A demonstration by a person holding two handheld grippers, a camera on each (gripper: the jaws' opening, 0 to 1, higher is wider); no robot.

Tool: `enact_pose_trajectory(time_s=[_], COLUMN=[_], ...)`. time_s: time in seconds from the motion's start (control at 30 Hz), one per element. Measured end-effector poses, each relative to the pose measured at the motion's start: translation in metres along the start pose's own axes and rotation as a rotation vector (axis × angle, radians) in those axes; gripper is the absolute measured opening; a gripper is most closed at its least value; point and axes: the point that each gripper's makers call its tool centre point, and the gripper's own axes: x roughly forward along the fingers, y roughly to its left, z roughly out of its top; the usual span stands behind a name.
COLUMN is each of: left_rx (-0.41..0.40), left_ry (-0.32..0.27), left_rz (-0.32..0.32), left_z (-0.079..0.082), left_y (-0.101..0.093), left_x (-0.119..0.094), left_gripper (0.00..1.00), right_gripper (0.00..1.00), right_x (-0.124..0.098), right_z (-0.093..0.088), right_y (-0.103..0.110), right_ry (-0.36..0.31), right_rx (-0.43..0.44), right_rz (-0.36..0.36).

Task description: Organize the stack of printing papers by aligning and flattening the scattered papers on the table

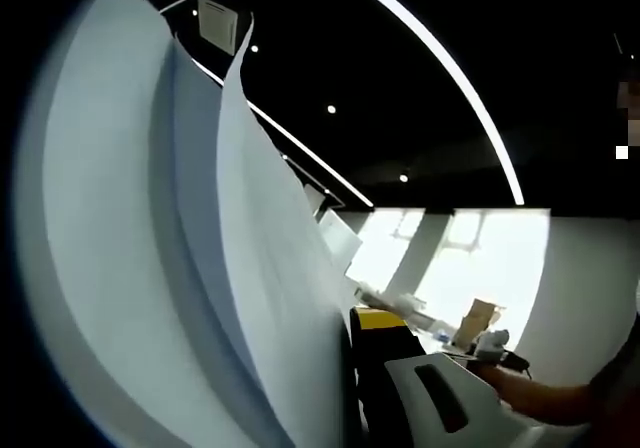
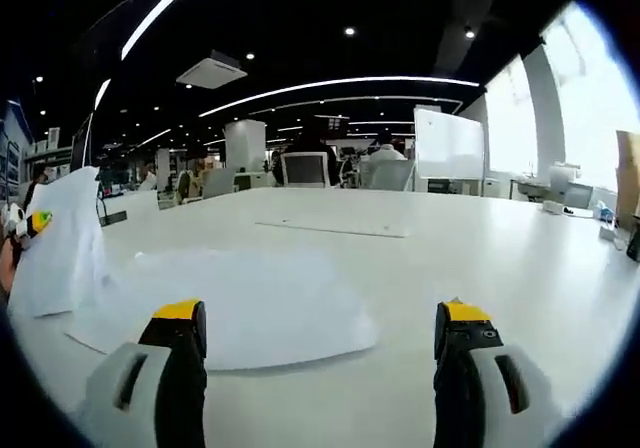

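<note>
A sheaf of white printing papers (image 1: 200, 268) stands on edge right before the left gripper view's camera, curling upward. My left gripper (image 1: 352, 320) is shut on it; one yellow-tipped jaw shows to the right of the sheets and the other is hidden behind them. In the right gripper view the same lifted sheaf (image 2: 65, 238) rises at the far left with the left gripper (image 2: 28, 224) on it. A loose pile of papers (image 2: 230, 308) lies flat on the white table (image 2: 480, 258), just beyond my right gripper (image 2: 320, 320), which is open with nothing between its jaws.
A single sheet (image 2: 335, 228) lies farther back on the table. Small items (image 2: 560, 200) stand at the table's far right edge. Chairs and a monitor (image 2: 305, 168) line the far side. A person's hand (image 1: 540, 398) shows at the lower right.
</note>
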Motion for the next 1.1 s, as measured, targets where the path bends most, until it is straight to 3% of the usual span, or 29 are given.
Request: enact_pose_trajectory(time_s=[0.63,1.1], left_rx=[0.001,0.002], left_ry=[-0.001,0.004], left_rz=[0.003,0.002], left_z=[0.001,0.0], left_y=[0.001,-0.001], left_x=[0.0,0.0], left_gripper=[0.1,0.1], right_gripper=[0.89,0.86], right_x=[0.005,0.009], right_z=[-0.008,-0.016], right_y=[-0.002,0.008], right_ry=[0.05,0.087], right_rx=[-0.076,-0.12], right_rz=[-0.026,0.01])
